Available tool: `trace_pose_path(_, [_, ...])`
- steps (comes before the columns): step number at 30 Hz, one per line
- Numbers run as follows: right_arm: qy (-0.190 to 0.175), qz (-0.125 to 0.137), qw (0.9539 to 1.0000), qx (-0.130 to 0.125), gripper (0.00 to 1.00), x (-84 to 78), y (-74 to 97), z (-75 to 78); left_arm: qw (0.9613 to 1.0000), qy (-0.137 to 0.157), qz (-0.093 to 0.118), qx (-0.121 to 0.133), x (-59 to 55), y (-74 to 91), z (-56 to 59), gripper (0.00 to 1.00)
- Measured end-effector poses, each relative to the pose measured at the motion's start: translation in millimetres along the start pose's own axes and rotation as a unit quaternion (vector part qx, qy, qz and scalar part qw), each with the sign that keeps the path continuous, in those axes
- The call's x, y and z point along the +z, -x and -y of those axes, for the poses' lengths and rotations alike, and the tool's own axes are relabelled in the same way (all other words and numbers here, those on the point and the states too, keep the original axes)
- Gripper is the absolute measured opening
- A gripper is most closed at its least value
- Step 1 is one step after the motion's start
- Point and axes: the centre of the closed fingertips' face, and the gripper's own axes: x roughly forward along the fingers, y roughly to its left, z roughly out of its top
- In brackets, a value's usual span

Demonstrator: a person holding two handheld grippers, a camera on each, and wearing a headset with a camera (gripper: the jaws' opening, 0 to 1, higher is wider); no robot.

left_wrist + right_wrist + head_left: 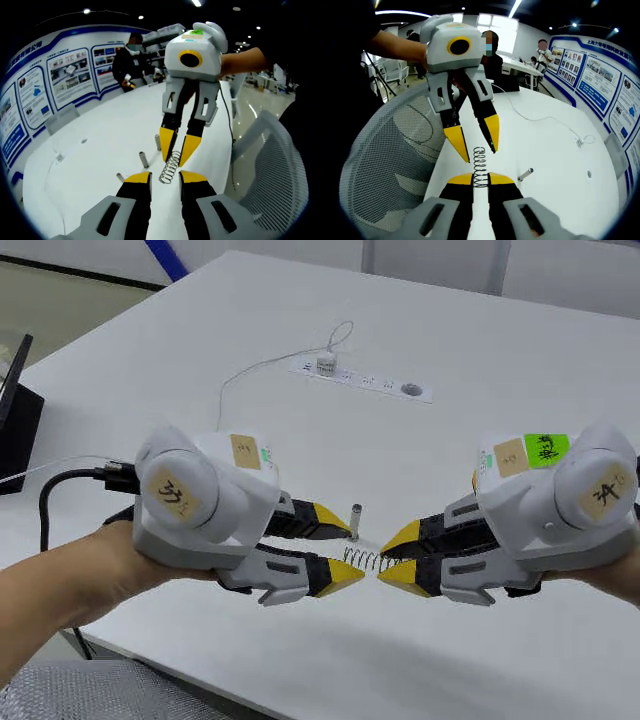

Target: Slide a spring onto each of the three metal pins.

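Metal spring (pixel 479 165) in right tool (pixel 480 180); left gripper view: three pins (pixel 144 160).

the left gripper (pixel 353 552), at eight o'clock in the head view, is built as a rounded white and pale grey shell, with black jaw links tipped in yellow wedges. a tan sticker (pixel 173 495) with handwritten marks is stuck on its domed end and a plain tan tag (pixel 245 451) on its top, and a black cable (pixel 75 476) is plugged into its rear at nine o'clock. the right gripper (pixel 384 562), at four o'clock, is made alike and is marked with a bright green label (pixel 546 448) bearing dark writing, set beside a tan patch (pixel 511 457).
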Motion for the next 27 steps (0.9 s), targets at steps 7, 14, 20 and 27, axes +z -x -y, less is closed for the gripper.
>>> trace_pose_path(7, [0.01, -0.003, 0.9999, 0.008, 0.1, 2.2, -1.5, -3.1, 0.9998, -0.012, -0.011, -0.009, -3.2, -0.9, 2.8, 0.14])
trace_pose_path(14, [0.018, -0.007, 0.9997, 0.017, 0.1, 3.2, -3.3, -5.3, 0.9985, -0.042, -0.034, -0.013, -8.3, -1.9, 4.5, 0.13])
trace_pose_path(20, [0.021, -0.005, 0.9995, 0.023, 0.1, 3.7, -2.2, -8.1, 0.9979, -0.054, -0.03, -0.019, -8.9, -0.9, 7.7, 0.12])
trace_pose_path(27, [0.02, -0.004, 0.9994, 0.028, 0.11, 1.0, -0.1, -8.6, 0.9969, -0.07, -0.029, -0.022, -6.9, -3.2, 10.2, 0.11])
